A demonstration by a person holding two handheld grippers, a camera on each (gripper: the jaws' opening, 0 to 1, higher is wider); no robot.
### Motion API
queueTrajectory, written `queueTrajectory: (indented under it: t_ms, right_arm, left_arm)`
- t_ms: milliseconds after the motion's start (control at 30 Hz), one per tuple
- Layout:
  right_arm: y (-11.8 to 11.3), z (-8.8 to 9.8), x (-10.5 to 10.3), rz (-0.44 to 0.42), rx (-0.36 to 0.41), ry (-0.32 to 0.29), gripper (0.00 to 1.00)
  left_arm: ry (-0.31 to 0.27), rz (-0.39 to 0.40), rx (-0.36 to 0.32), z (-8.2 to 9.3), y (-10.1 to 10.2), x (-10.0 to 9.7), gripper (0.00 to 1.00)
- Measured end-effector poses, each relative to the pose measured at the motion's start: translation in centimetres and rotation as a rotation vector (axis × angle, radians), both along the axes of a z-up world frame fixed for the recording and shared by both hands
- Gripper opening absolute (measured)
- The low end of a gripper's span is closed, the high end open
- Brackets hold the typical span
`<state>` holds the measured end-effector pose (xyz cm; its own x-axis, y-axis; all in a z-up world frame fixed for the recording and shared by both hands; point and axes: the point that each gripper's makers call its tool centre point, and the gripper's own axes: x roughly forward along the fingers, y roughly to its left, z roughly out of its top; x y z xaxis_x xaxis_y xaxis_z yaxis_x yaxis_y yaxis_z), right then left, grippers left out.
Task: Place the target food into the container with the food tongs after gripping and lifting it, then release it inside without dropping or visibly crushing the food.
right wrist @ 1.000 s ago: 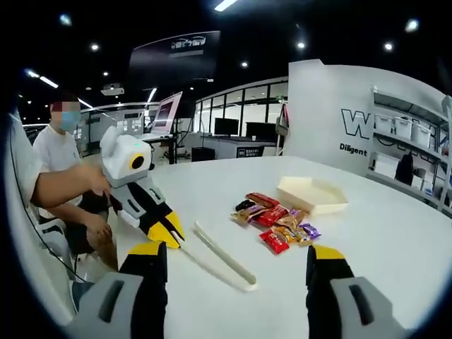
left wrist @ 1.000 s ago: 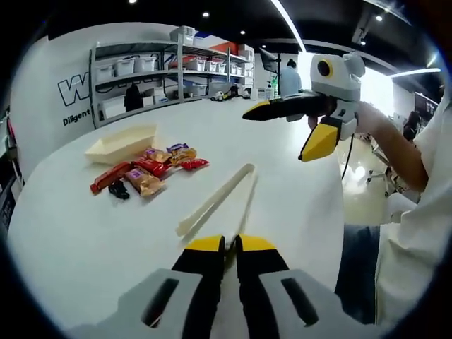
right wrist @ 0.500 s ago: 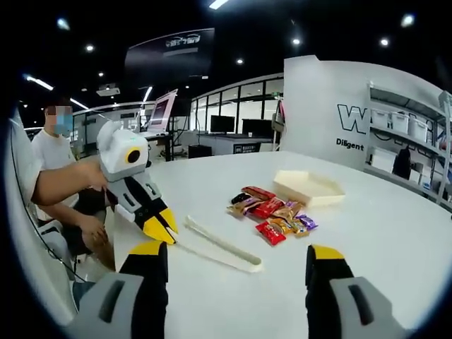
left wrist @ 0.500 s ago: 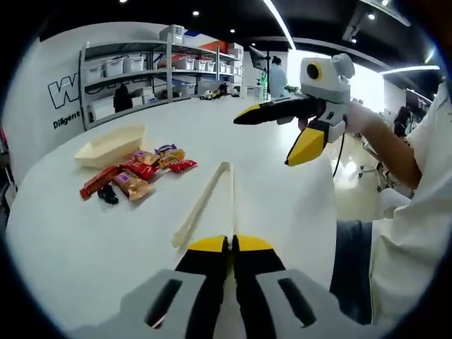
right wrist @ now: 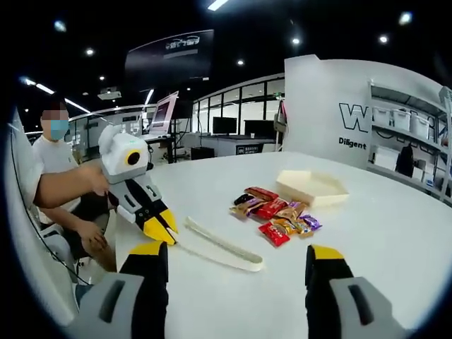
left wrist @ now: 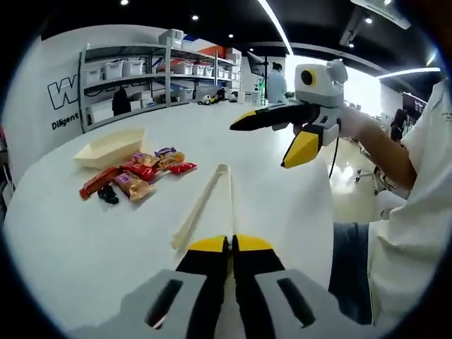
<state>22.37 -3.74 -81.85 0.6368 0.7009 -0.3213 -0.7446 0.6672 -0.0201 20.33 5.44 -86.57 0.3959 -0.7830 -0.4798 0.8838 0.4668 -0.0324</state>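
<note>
White round table [left wrist: 85, 247], big open room w/ dark ceiling. Left gripper [left wrist: 231, 244] low over near edge, jaws together, empty. Right gripper [right wrist: 239, 256] jaws wide apart, empty. Cream tongs [left wrist: 203, 205] flat mid-table, arms joined at one end, slightly apart at the other, holding nothing. Wrapped snacks [left wrist: 134, 176] in loose pile beyond; cream tray [left wrist: 109, 145] just behind. Shelves [left wrist: 141, 78] w/ bins along far wall.
</note>
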Motion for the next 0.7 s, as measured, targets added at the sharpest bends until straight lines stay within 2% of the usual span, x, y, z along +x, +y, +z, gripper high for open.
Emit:
queueTrajectory:
  t_ms: [200,300,400,533,700]
  right_arm:
    - [0.1,-0.4,-0.1,0.008,-0.002,0.014,0.77]
    - [0.3,-0.5,-0.1,0.013,0.010,0.020,0.76]
    - [0.4,-0.5,-0.2,0.017,0.025,0.028,0.76]
    - [0.6,-0.4,-0.3,0.024,0.047,0.040,0.76]
    - [0.8,-0.4,-0.4,0.030,0.097,0.067,0.76]
  left_arm:
    - [0.010,0.015,-0.043,0.2,0.4,0.2,0.01]
    - [0.018,0.016,-0.103,1.0,0.3,0.2,0.01]
    - [0.045,0.023,-0.191,2.0,0.0,0.2,0.01]
    - [0.066,0.026,-0.241,2.5,0.1,0.2,0.01]
    - [0.080,0.017,-0.334,4.1,-0.1,0.0,0.01]
